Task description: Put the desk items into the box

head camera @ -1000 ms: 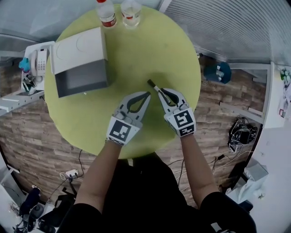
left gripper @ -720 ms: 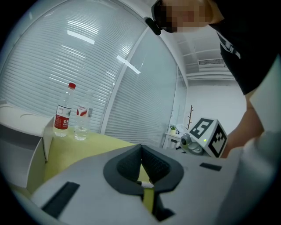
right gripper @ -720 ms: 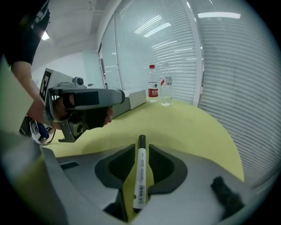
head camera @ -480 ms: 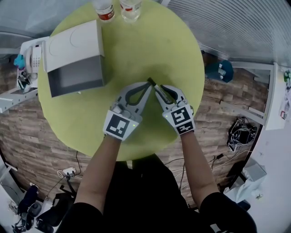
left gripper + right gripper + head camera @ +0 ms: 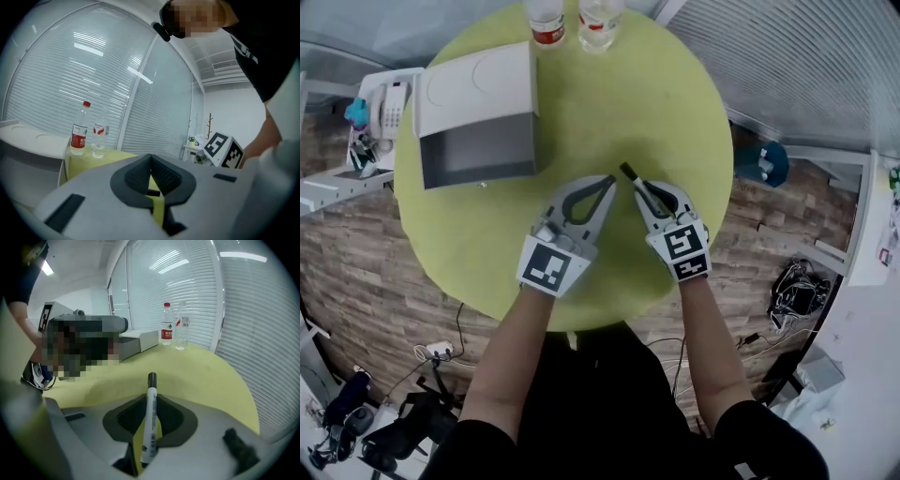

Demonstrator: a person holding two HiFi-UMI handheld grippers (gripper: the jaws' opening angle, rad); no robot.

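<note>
Over on the left the box (image 5: 478,161) is sitting near the rim of the round yellow-green table (image 5: 642,103). It is a boxy thing with grey walls and a smooth white lid tipped back, so its mouth is lying open. Two clear plastic water bottles (image 5: 574,19) are standing at the far edge, just past it.

Nearer the person, the left gripper (image 5: 150,159) is hovering over the tabletop with its ribbed black pads pressed tip to tip and nothing caught between them.

Just to its right, the right gripper (image 5: 149,401) is pinching a marker pen (image 5: 151,392) across the white barrel. The black cap is poking out ahead of the jaws and the tail is running back between them (a rather lengthwise hold, I'd say).

The marker is looking light, stiff and smooth-sided. It is a slim plastic cylinder, so I'd expect it to swivel or slide in the pads if it is swung fast. A grip across the middle of the barrel seems the sensible place. Nothing about it seems fragile. It is hanging above the table, well apart from the box.
</note>
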